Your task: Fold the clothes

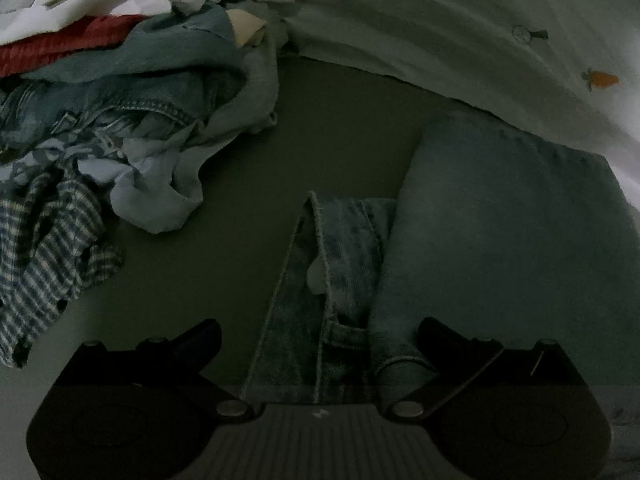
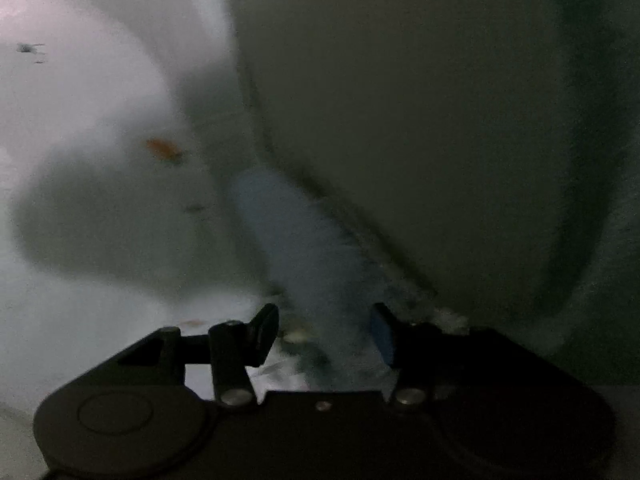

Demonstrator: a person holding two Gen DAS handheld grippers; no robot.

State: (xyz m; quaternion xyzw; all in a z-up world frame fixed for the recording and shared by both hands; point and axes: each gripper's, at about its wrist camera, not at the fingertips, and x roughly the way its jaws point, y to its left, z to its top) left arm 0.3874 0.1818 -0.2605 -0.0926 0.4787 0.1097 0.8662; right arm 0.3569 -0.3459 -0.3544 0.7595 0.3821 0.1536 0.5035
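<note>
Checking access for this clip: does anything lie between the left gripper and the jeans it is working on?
Nothing visible does. The left gripper stands open directly over the jeans, whose denim runs between its fingers. The pile of clothes sits off to the left, apart from them.

A heap of clothes is piled at the left of the bed. Jeans are spread at the right, before a sheet, with 1 leg between the left gripper's jaws.
</note>
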